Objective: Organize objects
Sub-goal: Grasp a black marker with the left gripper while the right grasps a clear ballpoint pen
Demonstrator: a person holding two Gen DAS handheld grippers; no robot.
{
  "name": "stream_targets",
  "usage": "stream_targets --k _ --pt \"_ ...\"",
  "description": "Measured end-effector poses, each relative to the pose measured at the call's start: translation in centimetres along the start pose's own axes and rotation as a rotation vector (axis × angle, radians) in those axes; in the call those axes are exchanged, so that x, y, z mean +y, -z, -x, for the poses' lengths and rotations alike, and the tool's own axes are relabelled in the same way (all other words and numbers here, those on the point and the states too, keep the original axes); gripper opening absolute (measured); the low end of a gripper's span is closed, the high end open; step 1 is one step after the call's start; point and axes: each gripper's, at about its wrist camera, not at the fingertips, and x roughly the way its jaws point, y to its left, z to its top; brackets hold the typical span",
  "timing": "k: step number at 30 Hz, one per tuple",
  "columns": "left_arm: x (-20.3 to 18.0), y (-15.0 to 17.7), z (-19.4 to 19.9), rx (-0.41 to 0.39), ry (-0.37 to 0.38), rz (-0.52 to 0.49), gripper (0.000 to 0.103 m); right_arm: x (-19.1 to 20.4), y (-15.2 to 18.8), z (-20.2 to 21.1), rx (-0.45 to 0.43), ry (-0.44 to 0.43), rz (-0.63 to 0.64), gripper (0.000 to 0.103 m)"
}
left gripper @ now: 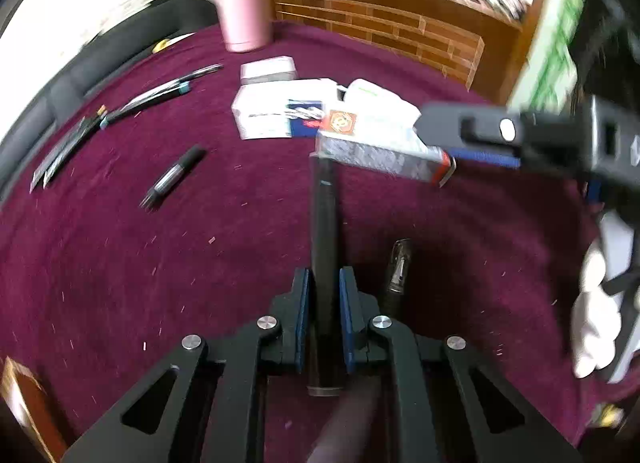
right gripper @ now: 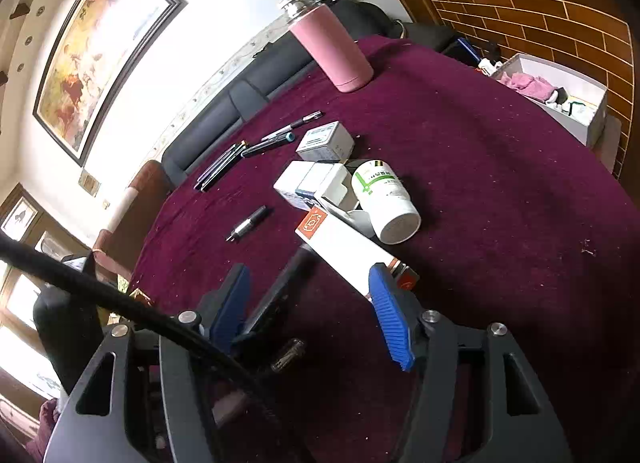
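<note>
Black pen (left gripper: 325, 247): I have it clamped between the blue pads of my left gripper (left gripper: 325, 283); its far end touches the long box.
Left gripper pose: pitched steeply down at the maroon tablecloth (left gripper: 120, 263).
Long box (right gripper: 344, 251): white top, orange end, lying on the cloth.
Right gripper (right gripper: 316, 303): jaws apart, gripping nothing; the right finger sits at the box's near end, angled gently down.
Pen cap (left gripper: 396, 275): just right of my left gripper.
Beyond: white bottle (right gripper: 386, 199) on its side, pink flask (right gripper: 332, 51) upright.
</note>
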Motion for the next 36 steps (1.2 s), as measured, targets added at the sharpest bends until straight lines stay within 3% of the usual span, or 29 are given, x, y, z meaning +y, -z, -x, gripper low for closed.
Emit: stream_targets --k 5,11,18,21,26,30,31,33,35,36 --pt "2.8 2.4 3.8 -0.088 0.098 0.183 0.011 0.6 0.2 -0.3 0.013 -0.003 0.032 0.062" --pt "3.7 6.5 8.2 -0.181 0.115 0.309 0.011 1.3 0.6 -0.5 0.024 0.018 0.064 0.062" --pt "3.1 10.4 8.3 -0.121 0.032 0.324 0.011 4.4 5.2 -0.3 0.215 0.096 0.136 0.062" --pt "3.2 10.8 7.4 -0.1 0.03 0.341 0.011 6.5 7.3 -0.7 0.25 0.17 0.241 0.062" --pt "2.4 10.5 5.5 -0.057 0.001 0.329 0.011 8.6 8.0 -2.8 0.271 0.273 0.351 0.063" --pt "2.3 9.4 4.7 -0.077 -0.043 0.333 0.012 9.5 8.2 -4.3 0.263 0.339 0.43 0.063" --pt "2.2 9.2 4.5 -0.089 -0.055 0.325 0.012 9.8 8.4 -4.5 0.263 0.357 0.457 0.061" --pt "1.9 9.0 4.3 -0.104 -0.067 0.298 0.012 10.2 8.9 -4.4 0.255 0.385 0.509 0.038" --pt "2.4 9.4 4.5 -0.115 -0.008 0.322 0.012 10.4 9.0 -4.0 0.259 0.356 0.524 0.017" --pt "2.8 9.6 4.7 -0.12 0.023 0.34 0.011 10.3 9.0 -3.8 0.266 0.344 0.525 0.015"
